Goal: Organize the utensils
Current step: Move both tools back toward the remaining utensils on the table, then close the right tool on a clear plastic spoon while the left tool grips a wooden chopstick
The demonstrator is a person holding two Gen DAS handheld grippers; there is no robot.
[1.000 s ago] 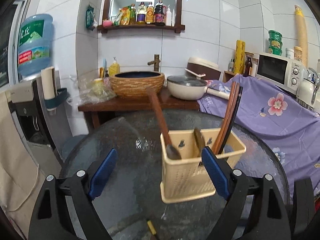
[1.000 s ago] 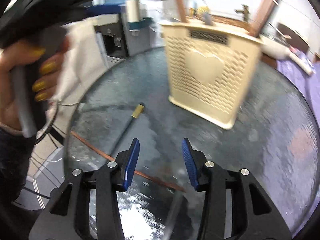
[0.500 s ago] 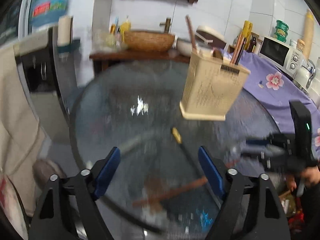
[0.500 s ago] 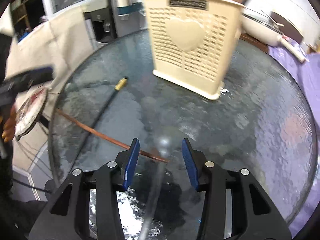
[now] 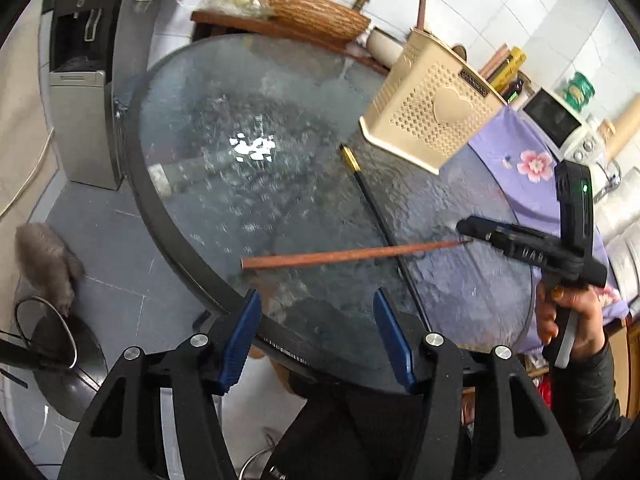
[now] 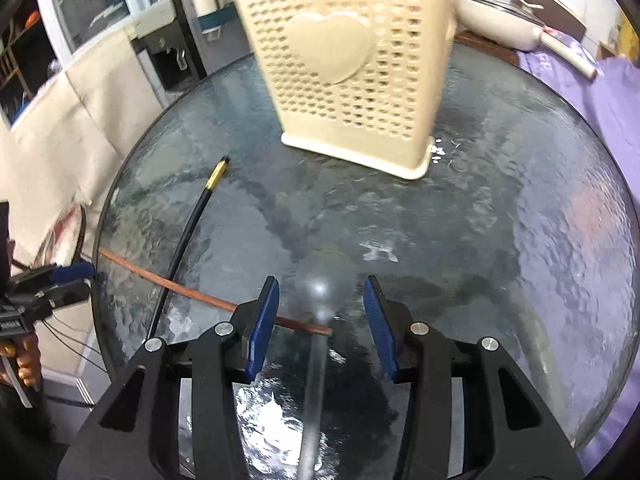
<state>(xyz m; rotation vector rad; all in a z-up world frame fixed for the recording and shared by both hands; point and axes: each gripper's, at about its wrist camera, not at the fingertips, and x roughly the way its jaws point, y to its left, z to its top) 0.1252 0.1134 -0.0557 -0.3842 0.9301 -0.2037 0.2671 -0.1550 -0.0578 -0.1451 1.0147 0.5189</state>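
Both claws were spread wide and empty; the right claw [image 6: 320,320] straddled a blurred metal spoon [image 6: 322,288], beside a brown chopstick [image 5: 352,255] near the tabletop [image 5: 224,184] edge. Closing carelessly might have skidded the spoon on the glass or nudged the chopstick off; the left claw [image 5: 318,340] hung past that edge.

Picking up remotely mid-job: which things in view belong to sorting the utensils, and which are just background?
Job:
- cream utensil holder
- black chopstick with gold tip
- brown wooden chopstick
- clear spoon lying between the open right gripper fingers
- left gripper, open

Lying about:
- microwave
- woven basin
- pan
- water dispenser
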